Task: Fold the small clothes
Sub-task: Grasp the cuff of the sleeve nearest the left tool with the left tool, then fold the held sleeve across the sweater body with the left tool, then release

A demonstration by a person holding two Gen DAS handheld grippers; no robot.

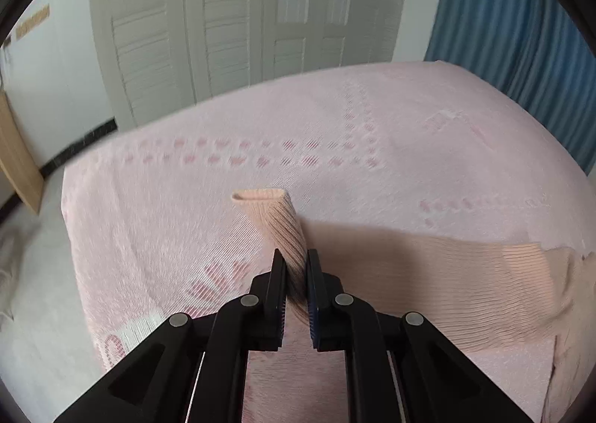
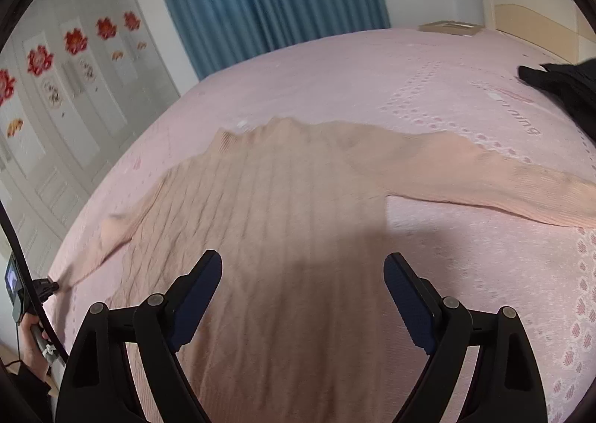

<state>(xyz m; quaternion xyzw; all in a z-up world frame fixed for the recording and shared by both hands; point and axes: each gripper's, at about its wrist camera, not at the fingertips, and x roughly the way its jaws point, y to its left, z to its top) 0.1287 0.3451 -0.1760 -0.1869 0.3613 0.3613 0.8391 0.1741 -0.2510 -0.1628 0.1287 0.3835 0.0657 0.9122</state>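
Left wrist: L gripper (image 1: 296,274) jaws pinch sweater sleeve (image 1: 283,225).

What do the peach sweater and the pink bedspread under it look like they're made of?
The sweater looks like a soft ribbed knit, matte, perhaps cotton or acrylic: fine parallel ribs run along the sleeve and faint diamond lines cross the body. The bedspread looks like a woven textured fabric, matte, with darker pink motifs woven or stitched in rows; the fibre cannot be told.

Sweater (image 2: 283,222) hem hidden below frame edge; black garment (image 2: 566,88) cut off at right
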